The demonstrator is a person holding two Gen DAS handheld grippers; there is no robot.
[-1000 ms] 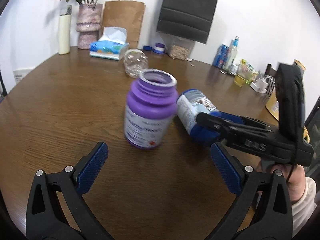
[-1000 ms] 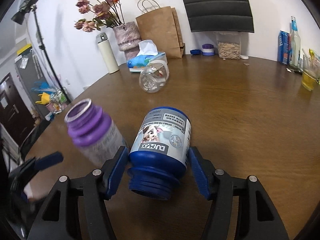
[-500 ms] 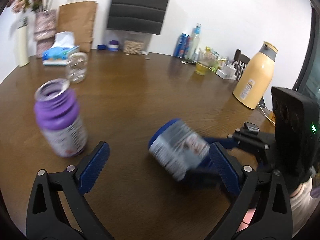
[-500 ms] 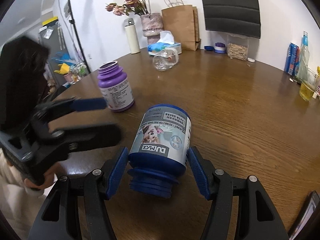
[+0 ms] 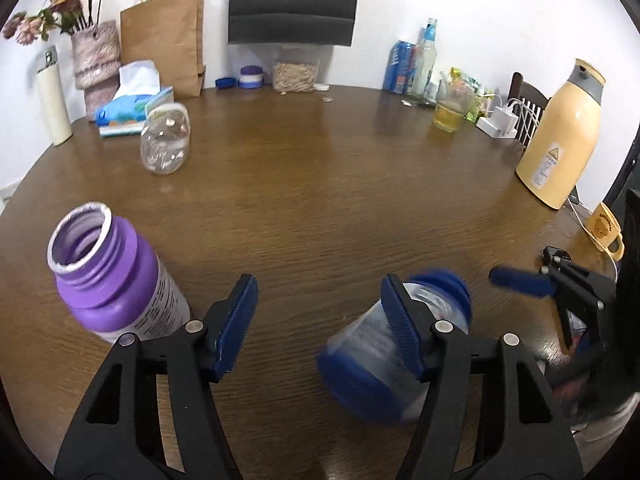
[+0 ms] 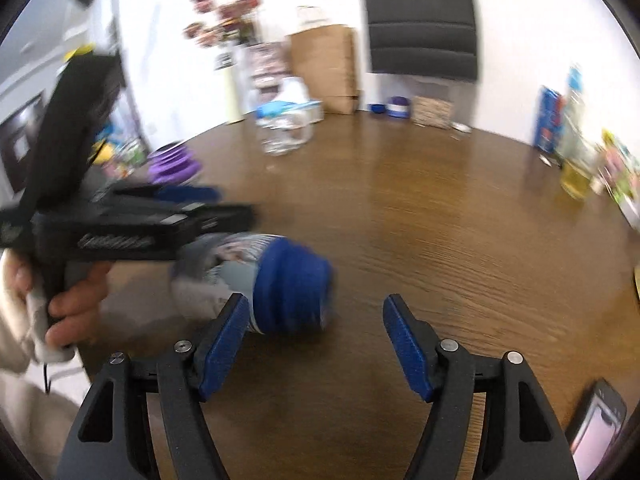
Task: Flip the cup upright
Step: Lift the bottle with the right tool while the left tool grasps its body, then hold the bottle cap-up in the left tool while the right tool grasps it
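Observation:
The cup is a blue jar (image 5: 436,312) with a grey label, lying on its side on the wooden table (image 5: 320,200) and blurred by motion. My left gripper (image 5: 320,320) is open, and its right finger crosses in front of the jar. In the right wrist view the jar (image 6: 288,284) lies with its blue neck toward the camera, just beyond the left finger of my open right gripper (image 6: 316,344). The left gripper (image 6: 192,204) hovers over the jar's far end. I cannot tell whether either gripper touches the jar.
A purple jar (image 5: 108,280) stands upright at left, a clear glass jar (image 5: 165,140) farther back. A yellow thermos (image 5: 560,140), a yellow mug (image 5: 606,230) and a glass of drink (image 5: 450,114) stand at right. A phone (image 6: 596,428) lies near the right edge.
My right gripper opened and let go of the blue jar, which now lies left of its fingers. The left gripper swung right and closer, from the purple jar to the blue one.

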